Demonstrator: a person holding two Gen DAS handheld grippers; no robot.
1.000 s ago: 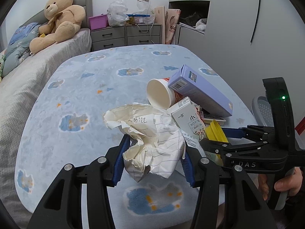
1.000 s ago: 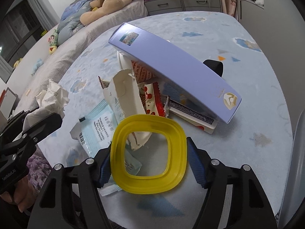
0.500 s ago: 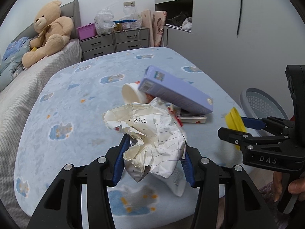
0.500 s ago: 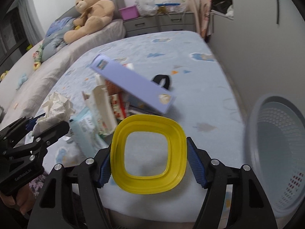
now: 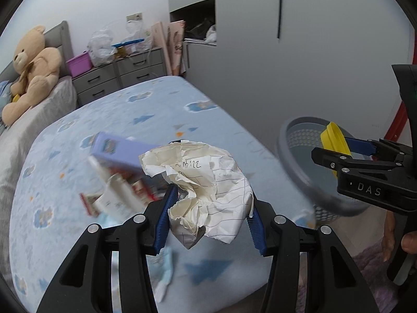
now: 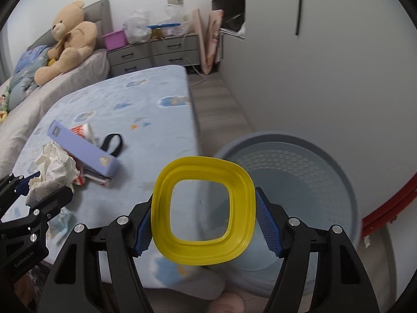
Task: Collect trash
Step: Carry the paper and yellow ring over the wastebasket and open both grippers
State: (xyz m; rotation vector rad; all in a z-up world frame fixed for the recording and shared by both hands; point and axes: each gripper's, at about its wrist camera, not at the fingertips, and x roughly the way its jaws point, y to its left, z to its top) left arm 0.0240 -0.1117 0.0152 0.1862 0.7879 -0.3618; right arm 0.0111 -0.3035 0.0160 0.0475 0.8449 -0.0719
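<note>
My left gripper (image 5: 208,216) is shut on a crumpled ball of lined paper (image 5: 206,182), held above the bed's near edge. My right gripper (image 6: 203,221) is shut on a yellow square plastic lid (image 6: 203,253) with a clear centre, held over the rim of a grey perforated basket (image 6: 325,172) on the floor beside the bed. In the left wrist view the lid (image 5: 335,139) hangs over that basket (image 5: 294,140). A pile of trash stays on the blue sheet: a purple box (image 6: 78,146), a white carton (image 5: 117,198), red wrappers and a black loop (image 6: 112,143).
The bed with its blue patterned sheet (image 5: 130,120) fills the left. A teddy bear (image 5: 31,65) sits at its head, grey drawers (image 5: 122,73) behind. A grey cupboard wall (image 6: 312,65) runs close along the right. A red bar (image 6: 391,208) lies by the basket.
Both grippers have swung right, away from the trash pile. The basket has come into view, and the yellow lid now hangs over it. The paper ball stays gripped.
</note>
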